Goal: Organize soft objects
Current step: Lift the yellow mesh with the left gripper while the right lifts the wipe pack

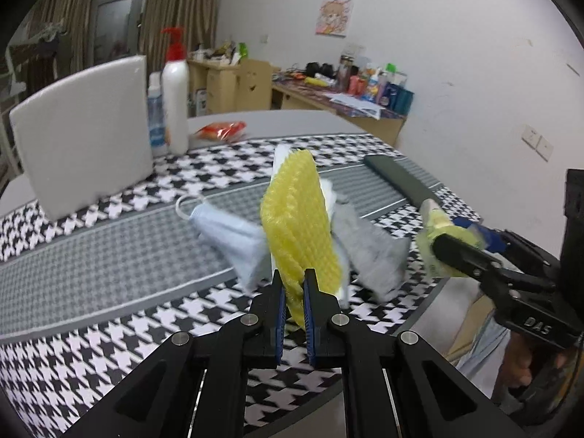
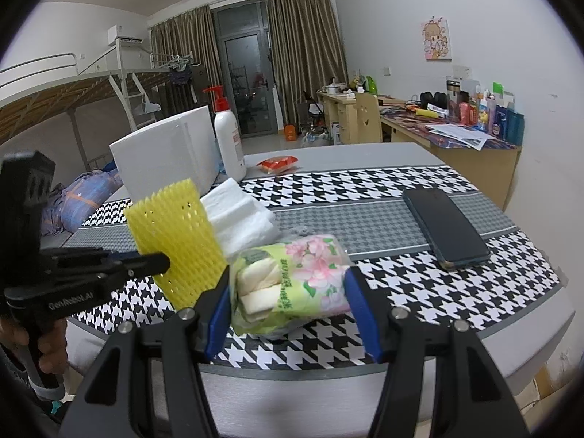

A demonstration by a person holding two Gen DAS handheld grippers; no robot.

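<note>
Our left gripper [image 1: 294,288] pinches the yellow foam net [image 1: 297,215] upright; our right gripper [image 2: 288,284], half-spread, clasps the tissue pack [image 2: 292,277] beside it.

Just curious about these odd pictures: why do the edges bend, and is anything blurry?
Both views: fisheye lens, bowed walls, dark round corners. Left wrist view: mask and grey cloth behind the yellow net smeared. Right wrist view: tissue pack sharp.

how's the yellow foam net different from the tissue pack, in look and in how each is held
The yellow foam net is one plain colour with open mesh holes; the tissue pack is glossy plastic printed with pink flowers. The left gripper pinches the thin net with jaws nearly closed; the right gripper holds the thicker pack with jaws wide apart. Both are soft and gripped.
</note>
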